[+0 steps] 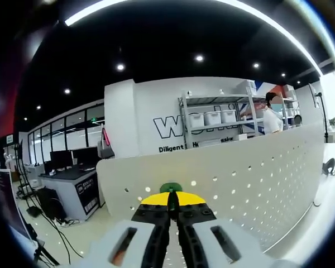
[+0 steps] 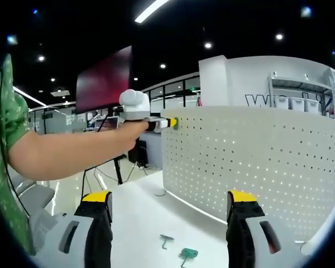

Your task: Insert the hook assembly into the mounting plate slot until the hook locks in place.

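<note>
In the left gripper view we see the left gripper [image 1: 172, 207] with its 2 yellow-tipped jaws pressed together on 1 green hook [image 1: 170, 188], which they hold right up against the white pegboard [image 1: 251, 178]. The board stands upright and curves across the view, dotted with round holes. Behind it stand 1 metal rack [image 1: 215, 120] with 3 white bins, and 1 person [image 1: 272, 114] beside it.

In the right gripper view the right gripper [image 2: 170, 215] has its 2 jaws spread wide apart with nothing between them, above a white table [image 2: 139, 223]. On the table lie 2 loose parts: 1 grey hook [image 2: 166, 240] and 1 green hook [image 2: 186, 254], just beside each other, near the foot of the board [image 2: 257, 162]. The person's arm [image 2: 72, 153] reaches in from the left, holding the left gripper [image 2: 170, 123] at the board's upper left edge.
</note>
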